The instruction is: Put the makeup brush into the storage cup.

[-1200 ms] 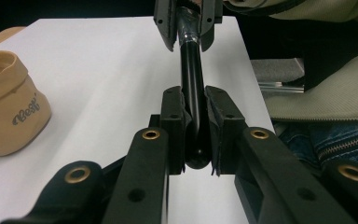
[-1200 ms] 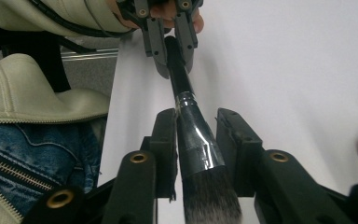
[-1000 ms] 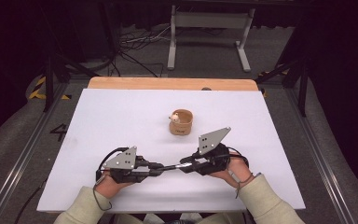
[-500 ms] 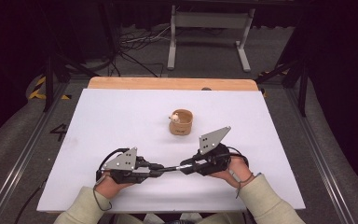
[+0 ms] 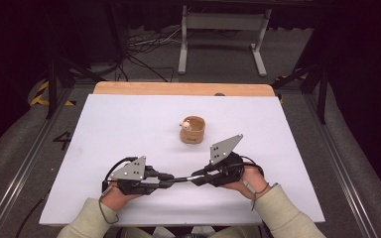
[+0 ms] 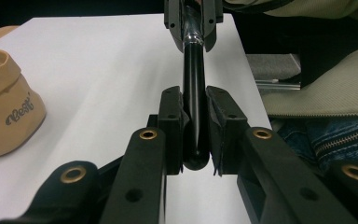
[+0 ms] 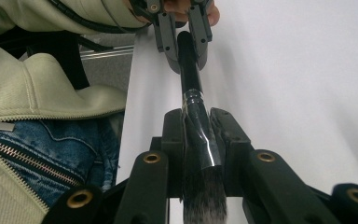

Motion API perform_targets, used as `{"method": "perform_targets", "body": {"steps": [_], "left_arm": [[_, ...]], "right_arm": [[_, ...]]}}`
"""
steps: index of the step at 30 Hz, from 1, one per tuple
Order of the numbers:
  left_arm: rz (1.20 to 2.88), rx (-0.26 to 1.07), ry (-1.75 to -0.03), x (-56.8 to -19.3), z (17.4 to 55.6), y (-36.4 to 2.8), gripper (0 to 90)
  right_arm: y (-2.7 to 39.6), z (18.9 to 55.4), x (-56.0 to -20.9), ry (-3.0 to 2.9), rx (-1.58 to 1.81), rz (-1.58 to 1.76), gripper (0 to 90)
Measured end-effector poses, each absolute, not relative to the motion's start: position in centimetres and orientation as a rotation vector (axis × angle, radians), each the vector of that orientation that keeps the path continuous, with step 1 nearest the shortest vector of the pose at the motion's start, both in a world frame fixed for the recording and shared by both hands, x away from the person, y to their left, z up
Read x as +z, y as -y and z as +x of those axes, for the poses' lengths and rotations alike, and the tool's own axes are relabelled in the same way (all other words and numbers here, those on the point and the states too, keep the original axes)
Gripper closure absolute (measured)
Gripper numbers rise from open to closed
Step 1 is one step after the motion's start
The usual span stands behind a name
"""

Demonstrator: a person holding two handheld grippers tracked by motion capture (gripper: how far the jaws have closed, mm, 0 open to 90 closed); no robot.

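Glossy black brush point(image 7: 196, 135) (soft bristles)

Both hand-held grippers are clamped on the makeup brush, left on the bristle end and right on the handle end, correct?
Not quite: the ends are swapped. The left hand-held gripper is shut on the rounded handle end of the makeup brush, as the left gripper view shows. The right hand-held gripper clamps the ferrule by the bristles, seen in the right gripper view.

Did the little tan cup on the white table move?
No. The little tan cup sits at the same spot below the table's wooden back edge.
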State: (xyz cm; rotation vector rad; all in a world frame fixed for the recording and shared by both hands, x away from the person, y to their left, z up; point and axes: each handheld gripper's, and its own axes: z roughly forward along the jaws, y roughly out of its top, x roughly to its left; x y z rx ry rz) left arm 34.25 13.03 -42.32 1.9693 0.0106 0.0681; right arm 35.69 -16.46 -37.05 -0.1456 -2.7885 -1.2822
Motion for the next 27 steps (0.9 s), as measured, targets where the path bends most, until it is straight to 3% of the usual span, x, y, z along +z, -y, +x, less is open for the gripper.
{"method": "perform_targets", "body": {"steps": [12,27], "left_arm": [[1.963,0.077,-0.015,-42.2,34.2,-13.1,76.7],[1.998,0.107,-0.024,-41.5,34.1,-12.6,66.7]], "right_arm": [[16.4,35.6,-36.5,2.796,-1.269,-0.136,78.2],[14.6,35.7,-33.6,2.959,-1.014,-0.063,78.4]]}}
